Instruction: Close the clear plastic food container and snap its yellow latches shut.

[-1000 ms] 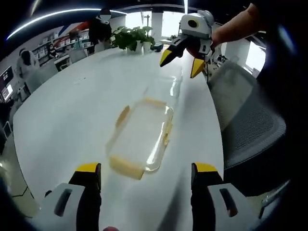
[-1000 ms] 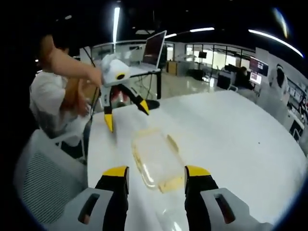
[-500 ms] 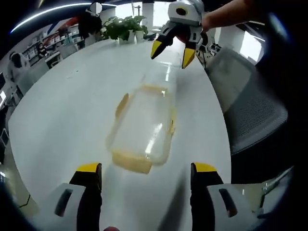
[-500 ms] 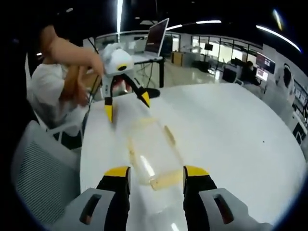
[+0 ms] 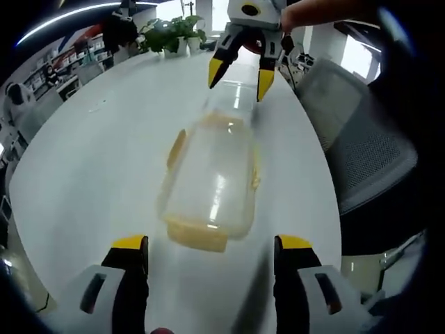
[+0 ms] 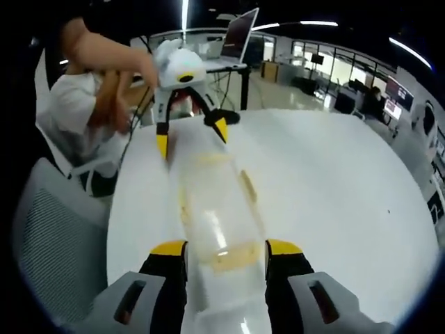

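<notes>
Closing in from opposite ends, the left gripper (image 5: 208, 252) and right gripper (image 6: 226, 252), jaws wide and empty, now bracket the clear container (image 5: 212, 182) on the tabletop (image 5: 104, 153), ready for latching.

we are in an open-plan office. ahead of the left jaws, a long white table (image 5: 104, 160) runs to potted plants (image 5: 170, 31), with shelves (image 5: 66, 59) off to their left and a grey mesh chair (image 5: 361, 139) to their right. beyond the right jaws stand a laptop (image 6: 240, 38) on a stand, desks with monitors (image 6: 327, 69) and ceiling light strips (image 6: 184, 14).
</notes>
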